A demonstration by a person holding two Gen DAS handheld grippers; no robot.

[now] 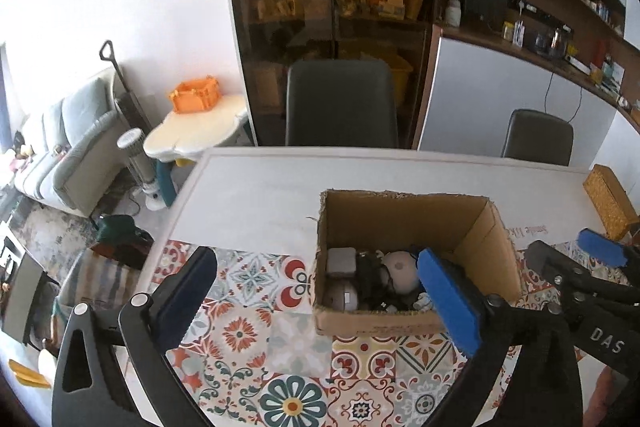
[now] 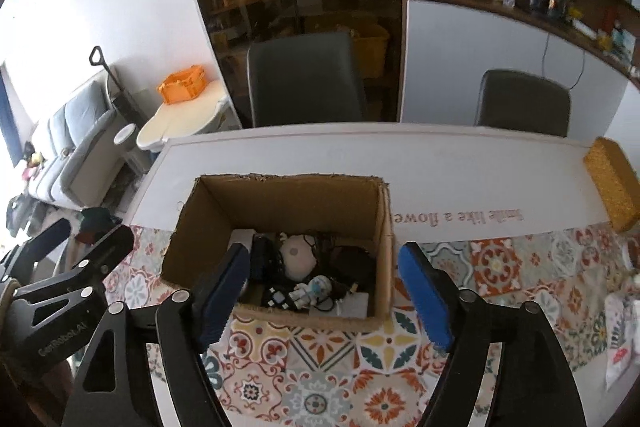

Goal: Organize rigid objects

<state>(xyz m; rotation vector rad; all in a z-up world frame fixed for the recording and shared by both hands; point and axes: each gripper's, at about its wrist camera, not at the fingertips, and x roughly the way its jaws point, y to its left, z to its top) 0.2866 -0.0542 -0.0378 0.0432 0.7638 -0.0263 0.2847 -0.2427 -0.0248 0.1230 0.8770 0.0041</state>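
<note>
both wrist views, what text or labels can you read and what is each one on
"Smile like a flowe", upside down and cut off by the cardboard box: white tablecloth.
"DAS": right gripper.
"GenRoboLAI", roughly: left gripper.
Shelf packages: too small to read.

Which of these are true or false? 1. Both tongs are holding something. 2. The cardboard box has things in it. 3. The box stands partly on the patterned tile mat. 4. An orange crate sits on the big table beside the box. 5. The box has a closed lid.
1. False: the left tongs and right tongs are both open and empty.
2. True: the cardboard box holds a round white gadget, dark cables and other small items.
3. True: its near end is on the patterned tile mat.
4. False: the orange crate sits on a small cream side table.
5. False: the top is open.
</note>
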